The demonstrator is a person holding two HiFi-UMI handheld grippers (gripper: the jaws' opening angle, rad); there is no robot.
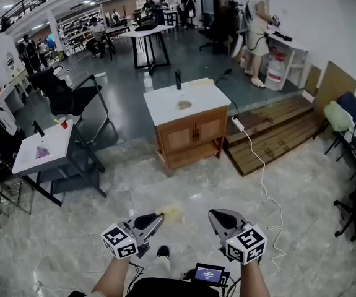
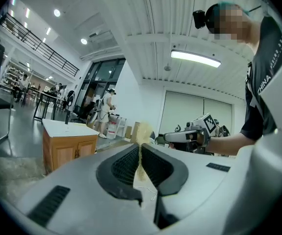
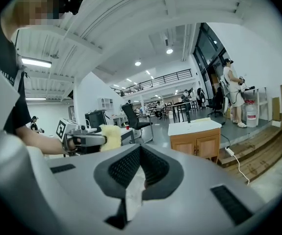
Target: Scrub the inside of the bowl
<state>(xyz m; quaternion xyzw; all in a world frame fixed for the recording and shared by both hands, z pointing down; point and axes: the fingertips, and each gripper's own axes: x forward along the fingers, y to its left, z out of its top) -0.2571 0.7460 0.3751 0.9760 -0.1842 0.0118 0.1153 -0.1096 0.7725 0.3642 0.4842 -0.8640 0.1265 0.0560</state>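
Between the closed black ribbed jaws of the left gripper sits a pale yellow fluffy sponge, pinched upright with its frayed top standing above the pads. The right gripper, level with it and near, has its jaws pressed together on nothing. Both hover over a pale marbled tile floor, above the person's black shoe. Well ahead stands a wooden cabinet with a white top. A small round tan shape on that top may be the bowl, but it is too small to tell. A white power strip and its cable trail to the cabinet's right, beside a low plank platform. A white desk and a black office chair stand to the left. The room is a large open hall with a mezzanine railing, and a person stands at the far wall.
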